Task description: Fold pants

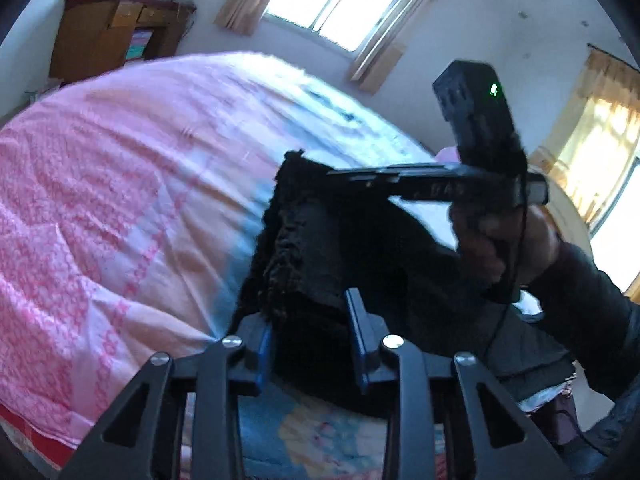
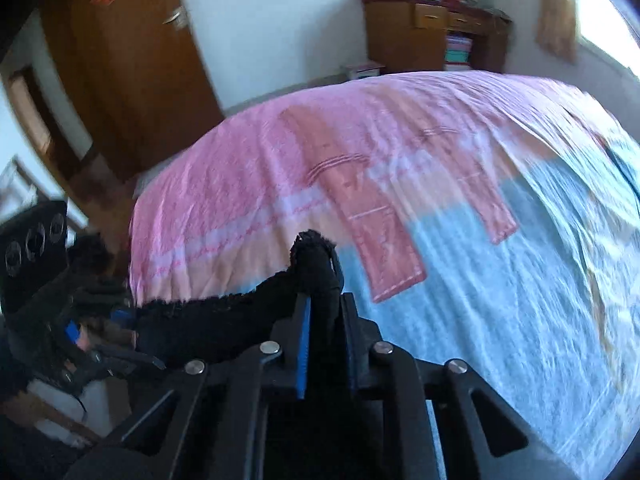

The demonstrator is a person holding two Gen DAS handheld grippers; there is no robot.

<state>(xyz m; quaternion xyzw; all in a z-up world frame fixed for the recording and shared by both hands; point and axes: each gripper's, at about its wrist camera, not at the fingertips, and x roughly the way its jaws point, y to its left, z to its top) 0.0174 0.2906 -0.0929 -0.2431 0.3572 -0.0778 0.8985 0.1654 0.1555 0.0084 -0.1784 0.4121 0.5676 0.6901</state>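
The black fuzzy pants (image 1: 312,248) hang in the air above the bed, stretched between both grippers. My left gripper (image 1: 312,328) is shut on a thick bunch of the cloth between its blue pads. My right gripper (image 2: 324,312) is shut on another bunch of the pants (image 2: 316,256), which stick up past its fingertips. The right gripper also shows in the left wrist view (image 1: 400,180), held by a hand at the right. The left gripper shows at the left of the right wrist view (image 2: 80,332), with the cloth (image 2: 208,320) running to it.
A bed with a pink, peach and blue quilt (image 1: 120,184) fills both views (image 2: 400,184). A wooden cabinet (image 1: 108,32) stands by the far wall, a window (image 1: 340,0) beside it. A brown door (image 2: 120,64) is at the left of the right wrist view.
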